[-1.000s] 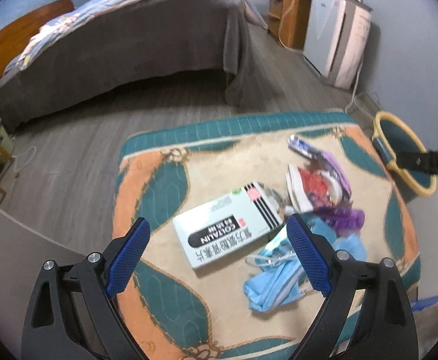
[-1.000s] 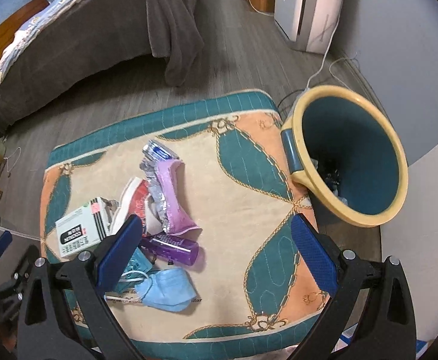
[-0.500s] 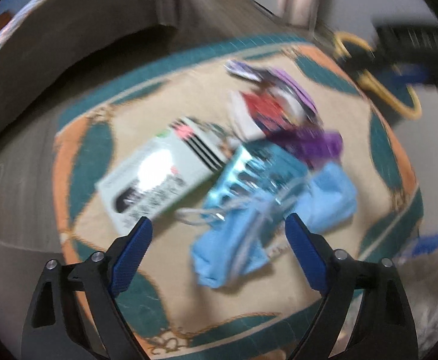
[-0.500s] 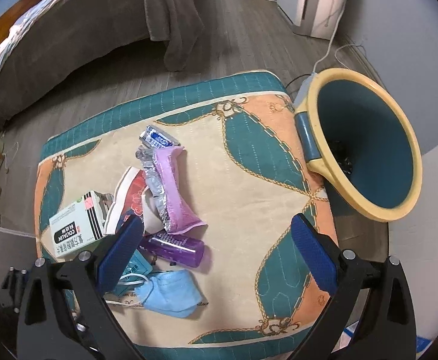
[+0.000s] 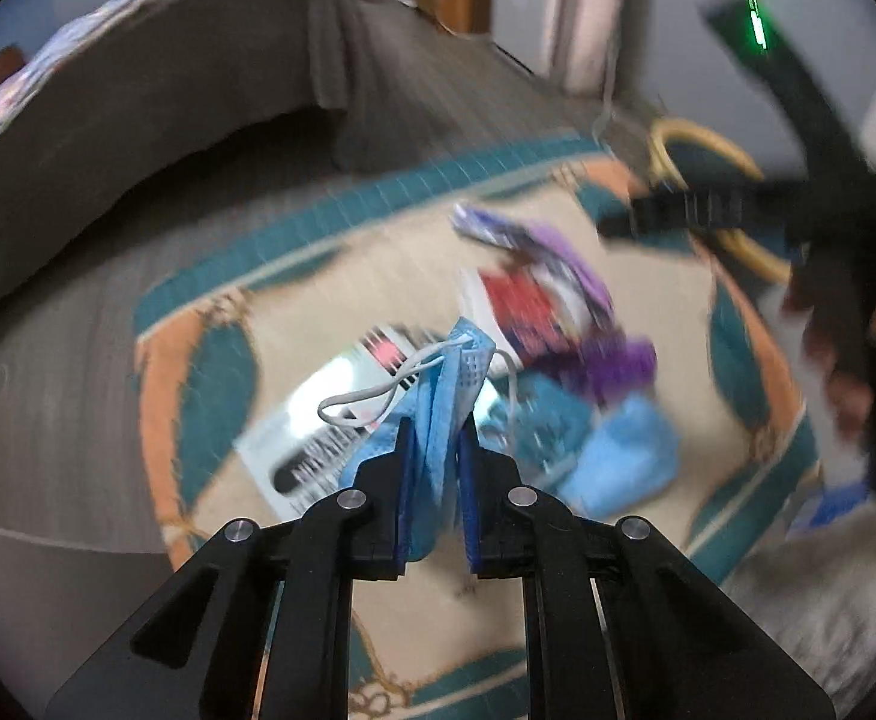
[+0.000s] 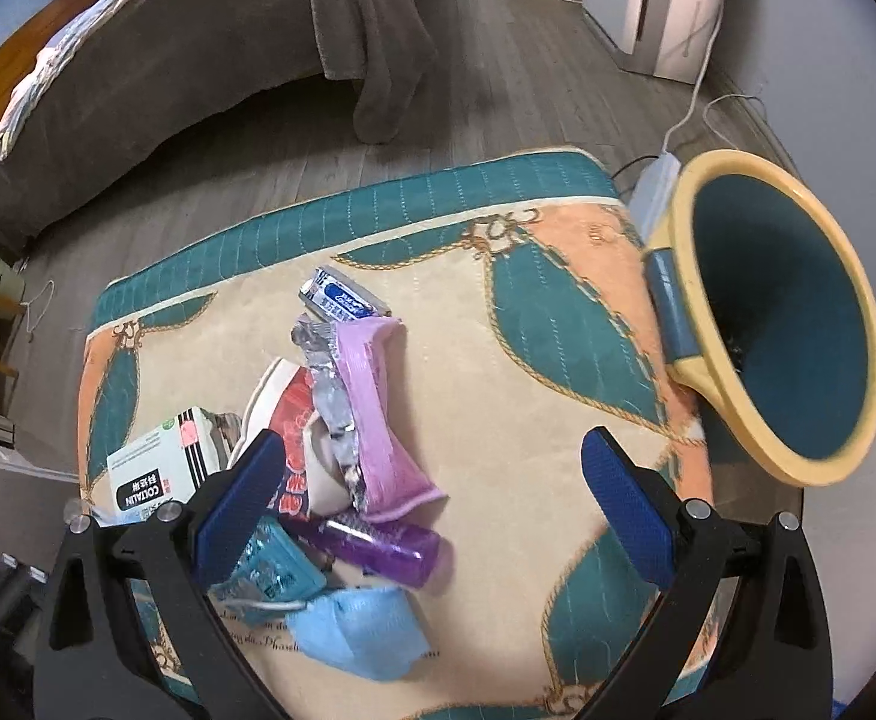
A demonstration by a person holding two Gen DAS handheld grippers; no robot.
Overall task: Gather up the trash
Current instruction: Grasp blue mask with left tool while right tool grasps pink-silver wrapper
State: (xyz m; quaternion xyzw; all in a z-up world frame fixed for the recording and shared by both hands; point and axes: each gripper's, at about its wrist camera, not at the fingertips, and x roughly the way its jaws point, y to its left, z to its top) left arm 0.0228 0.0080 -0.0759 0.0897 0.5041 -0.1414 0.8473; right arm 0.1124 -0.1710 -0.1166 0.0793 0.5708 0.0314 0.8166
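My left gripper [image 5: 433, 429] is shut on a blue face mask [image 5: 447, 396] and holds it above the rug, its white ear loops dangling. My right gripper [image 6: 432, 459] is open and empty, hovering over the trash pile. On the patterned rug [image 6: 516, 420] lie a white medicine box [image 6: 156, 468], a red-and-white wrapper [image 6: 294, 414], a pink pouch [image 6: 372, 414], a purple bottle [image 6: 378, 546], a teal packet [image 6: 270, 570], a second blue mask [image 6: 360, 630] and a small blue-white wrapper [image 6: 342, 297]. The yellow-rimmed teal bin [image 6: 792, 324] stands at the rug's right edge.
A bed with a grey cover [image 6: 198, 60] stands behind the rug. A white appliance [image 6: 660, 0] with a cable and power strip [image 6: 654, 180] sits at the back right near the bin. The right gripper's handle and hand [image 5: 828, 240] show blurred in the left wrist view.
My left gripper dropped to the pile, shut on the blue face mask and lifted it. My right gripper shifted slightly; the bin now sits further right in its view.
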